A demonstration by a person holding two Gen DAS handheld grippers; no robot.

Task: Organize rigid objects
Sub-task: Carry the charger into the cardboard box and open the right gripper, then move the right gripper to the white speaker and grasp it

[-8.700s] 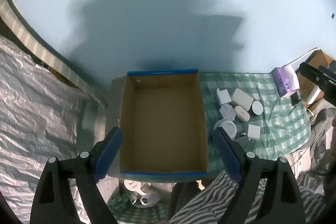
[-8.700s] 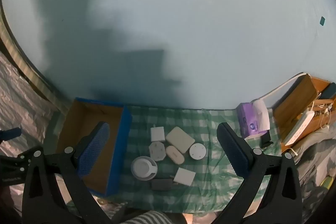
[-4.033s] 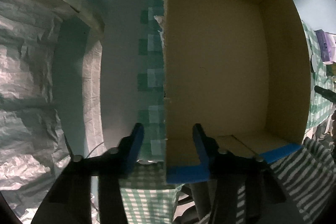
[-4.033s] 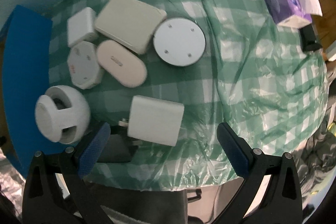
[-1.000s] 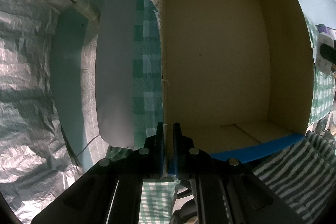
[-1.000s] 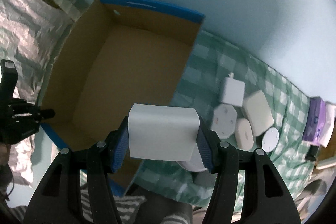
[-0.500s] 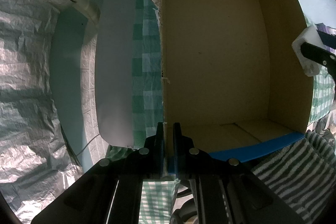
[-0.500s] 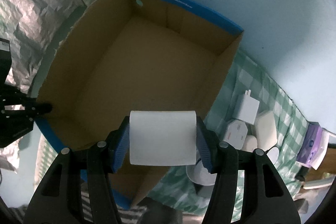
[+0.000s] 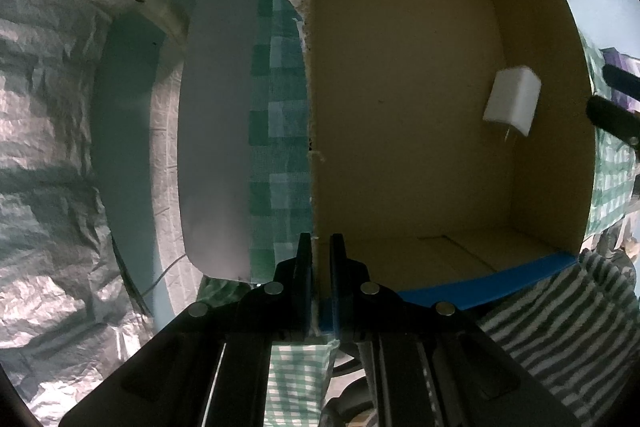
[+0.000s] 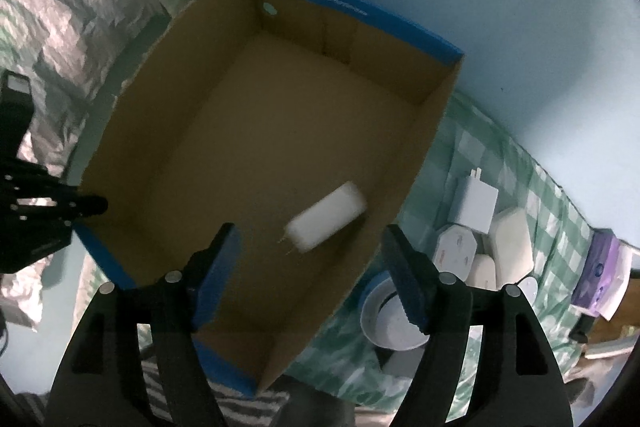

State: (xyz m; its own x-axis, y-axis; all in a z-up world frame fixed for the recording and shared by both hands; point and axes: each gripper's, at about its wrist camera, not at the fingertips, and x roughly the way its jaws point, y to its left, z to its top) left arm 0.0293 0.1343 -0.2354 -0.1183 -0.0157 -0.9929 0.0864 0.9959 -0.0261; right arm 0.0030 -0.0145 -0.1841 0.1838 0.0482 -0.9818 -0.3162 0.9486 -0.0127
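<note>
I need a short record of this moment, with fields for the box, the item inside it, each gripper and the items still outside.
box: open cardboard box with blue rim, on the green checked cloth
item in box: white plug-in charger, blurred, prongs showing, apart from both grippers
left gripper: shut on the box's side wall
right gripper: above the box, jaws opening, nothing between them
still outside: several white devices clustered on the cloth beside the box

Black skeletal frames with cut-out struts on both tools. Round silver screw heads at the joints. Blue ribbed pads (image 10: 404, 281) inside right fingers. Grey-and-white striped clothing (image 9: 560, 311) below.
</note>
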